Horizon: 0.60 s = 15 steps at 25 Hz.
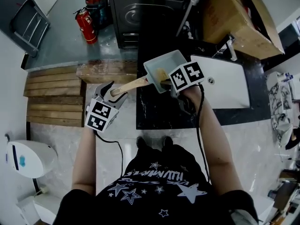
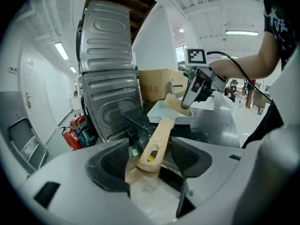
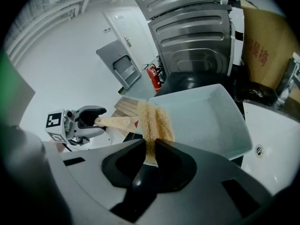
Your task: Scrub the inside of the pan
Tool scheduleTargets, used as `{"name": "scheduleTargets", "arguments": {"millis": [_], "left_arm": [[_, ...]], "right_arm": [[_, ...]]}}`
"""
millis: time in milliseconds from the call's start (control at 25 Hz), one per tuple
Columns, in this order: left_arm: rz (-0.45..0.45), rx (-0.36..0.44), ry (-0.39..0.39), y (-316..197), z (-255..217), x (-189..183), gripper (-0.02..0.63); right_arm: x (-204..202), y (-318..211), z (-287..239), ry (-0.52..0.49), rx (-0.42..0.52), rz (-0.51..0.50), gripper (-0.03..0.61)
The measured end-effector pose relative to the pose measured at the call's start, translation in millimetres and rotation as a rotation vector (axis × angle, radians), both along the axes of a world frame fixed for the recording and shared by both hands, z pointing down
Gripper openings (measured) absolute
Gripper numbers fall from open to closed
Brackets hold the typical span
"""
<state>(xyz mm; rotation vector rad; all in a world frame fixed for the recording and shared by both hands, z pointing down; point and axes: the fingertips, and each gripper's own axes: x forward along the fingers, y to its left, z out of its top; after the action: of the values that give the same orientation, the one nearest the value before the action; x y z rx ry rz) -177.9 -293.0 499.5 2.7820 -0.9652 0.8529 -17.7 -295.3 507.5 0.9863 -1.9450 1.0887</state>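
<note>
A pale square pan with a wooden handle is over the black counter's left edge. My left gripper is open; in the left gripper view the handle's end lies between its jaws with a gap on each side. My right gripper is shut on a tan scrub sponge, which hangs over the pan's near rim. From the left gripper view, the sponge sits at the pan's edge under the right gripper. The right gripper view shows its jaws pinching the sponge.
The black counter holds a white sink with a faucet at the right. Behind are a dark metal appliance, a cardboard box and a red fire extinguisher. Wooden slats lie on the floor at left.
</note>
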Motion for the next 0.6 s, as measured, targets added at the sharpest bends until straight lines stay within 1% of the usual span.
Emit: {"name": "scheduleTargets", "arguments": {"millis": [240, 440, 600], "left_arm": [[-0.086, 0.010, 0.016, 14, -7, -12, 0.275], [-0.182, 0.044, 0.026, 27, -26, -15, 0.276], [-0.256, 0.083, 0.052, 42, -45, -7, 0.276]], "right_arm": [[2, 1, -21, -0.027, 0.101, -0.013, 0.066], [8, 14, -37, -0.057, 0.163, -0.054, 0.066], [20, 35, -49, -0.067, 0.201, -0.104, 0.066]]}}
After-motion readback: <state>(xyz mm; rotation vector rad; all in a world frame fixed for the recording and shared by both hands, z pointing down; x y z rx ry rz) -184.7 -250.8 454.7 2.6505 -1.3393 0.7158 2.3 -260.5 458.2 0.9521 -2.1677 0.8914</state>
